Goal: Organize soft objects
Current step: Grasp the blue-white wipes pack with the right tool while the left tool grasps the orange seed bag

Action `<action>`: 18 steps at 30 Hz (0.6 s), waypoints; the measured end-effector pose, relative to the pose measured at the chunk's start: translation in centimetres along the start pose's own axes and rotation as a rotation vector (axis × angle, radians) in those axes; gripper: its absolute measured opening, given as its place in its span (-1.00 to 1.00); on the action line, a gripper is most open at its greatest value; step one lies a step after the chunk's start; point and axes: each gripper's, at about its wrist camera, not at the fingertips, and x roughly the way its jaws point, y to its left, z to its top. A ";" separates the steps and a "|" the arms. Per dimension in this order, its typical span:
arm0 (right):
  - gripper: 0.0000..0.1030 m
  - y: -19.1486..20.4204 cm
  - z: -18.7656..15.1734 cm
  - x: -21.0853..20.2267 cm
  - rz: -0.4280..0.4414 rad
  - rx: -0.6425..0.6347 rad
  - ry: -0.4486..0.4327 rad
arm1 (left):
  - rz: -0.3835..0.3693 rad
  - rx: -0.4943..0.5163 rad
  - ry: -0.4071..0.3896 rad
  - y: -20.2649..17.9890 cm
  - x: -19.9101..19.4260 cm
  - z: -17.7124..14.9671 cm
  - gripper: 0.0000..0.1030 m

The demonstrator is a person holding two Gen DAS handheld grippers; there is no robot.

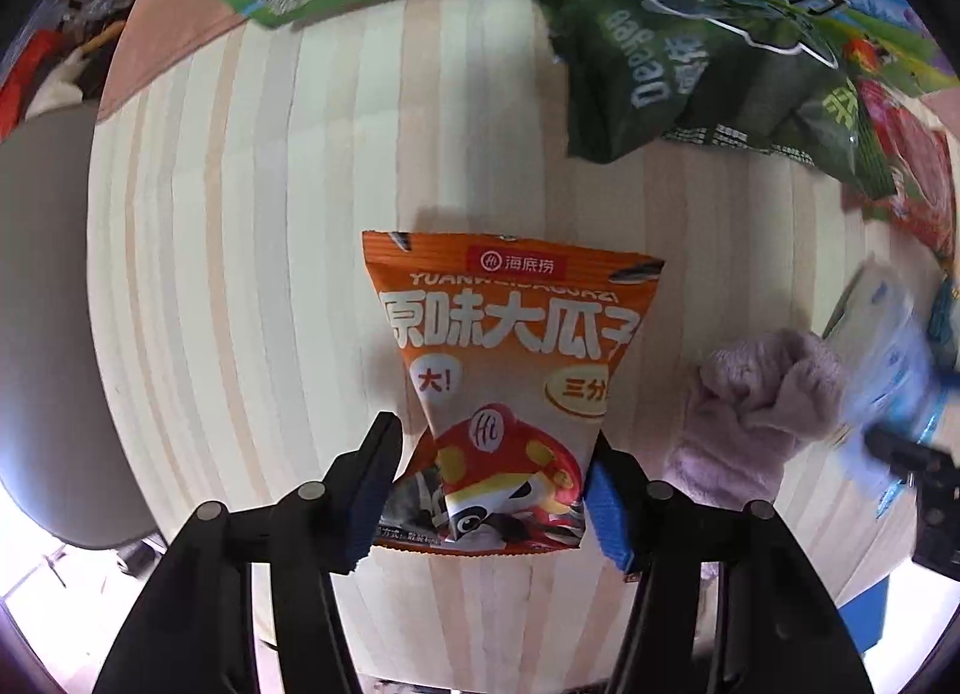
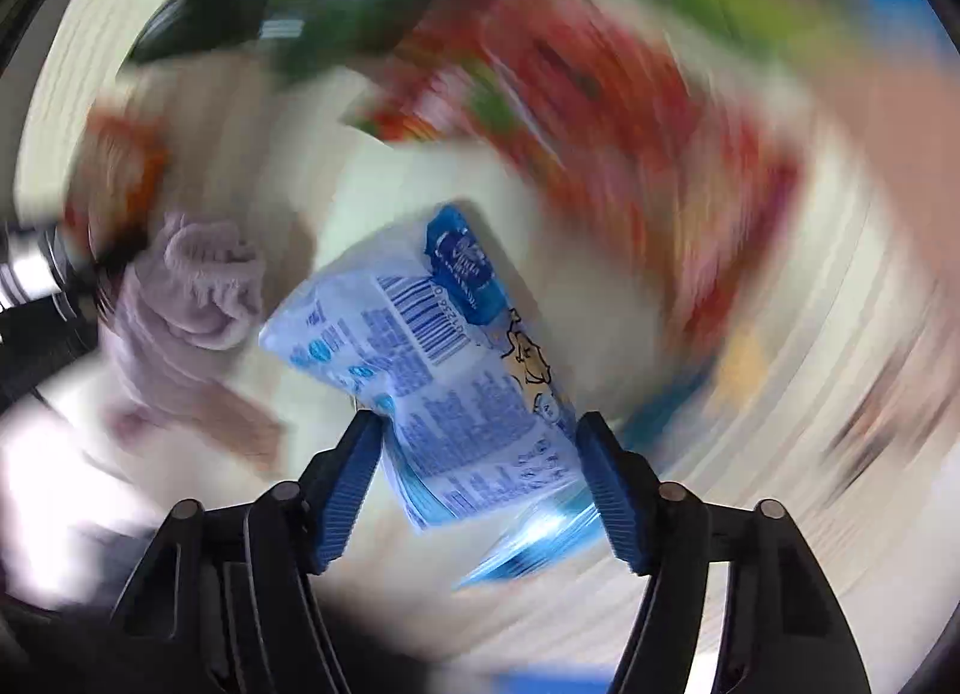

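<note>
Gripping the lower corners of the orange seed packet (image 1: 507, 388), the left gripper (image 1: 489, 490) has its blue pads pressed against the packet's two side edges; the packet lies flat on the striped wooden table (image 1: 240, 274). A good lift probably needs a squeeze gentle enough not to crumple the foil. The gripper points steeply down. The right gripper (image 2: 480, 490), also angled down, clasps a blue tissue pack (image 2: 444, 370) at medium width; heavy blur obscures its surroundings. A lilac cloth (image 1: 762, 412) lies between the two.
</note>
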 end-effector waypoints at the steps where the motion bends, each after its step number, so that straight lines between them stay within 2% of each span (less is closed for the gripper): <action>1: 0.35 -1.1 -0.3 0.2 0.125 0.083 0.028 | -0.017 -0.014 0.003 0.4 0.3 -0.1 0.07; 3: 0.49 -2.3 -0.8 0.1 0.241 0.156 0.035 | -0.044 -0.035 0.009 1.6 0.8 -0.2 0.11; 4: 0.62 -2.4 -1.0 -0.2 0.230 0.155 0.018 | -0.058 -0.046 0.012 2.0 1.0 -0.3 0.11; 7: 0.65 -2.0 -1.6 -2.1 0.092 0.107 -0.099 | -0.089 -0.066 0.021 2.9 1.7 -0.5 0.11; 9: 0.68 0.0 -0.8 -2.7 0.068 0.065 -0.096 | -0.099 -0.069 0.025 3.3 2.0 -0.5 0.11; 11: 0.68 1.5 -1.3 -1.4 0.053 0.027 -0.068 | -0.111 -0.074 0.029 4.1 2.4 -0.1 0.05; 12: 0.68 2.2 -2.7 0.4 0.015 0.008 -0.055 | -0.112 -0.079 0.032 4.2 2.1 0.1 -0.03; 13: 0.66 2.5 -2.7 0.9 -0.007 0.008 -0.059 | -0.112 -0.084 0.033 4.3 1.7 0.6 -0.07; 15: 0.25 2.4 -3.3 1.7 -0.043 0.037 -0.088 | -0.117 -0.104 0.033 4.9 1.4 0.6 -0.14; 18: -0.02 1.0 -5.2 1.7 0.036 0.140 -0.114 | -0.113 -0.125 0.017 5.2 1.2 -0.6 -0.16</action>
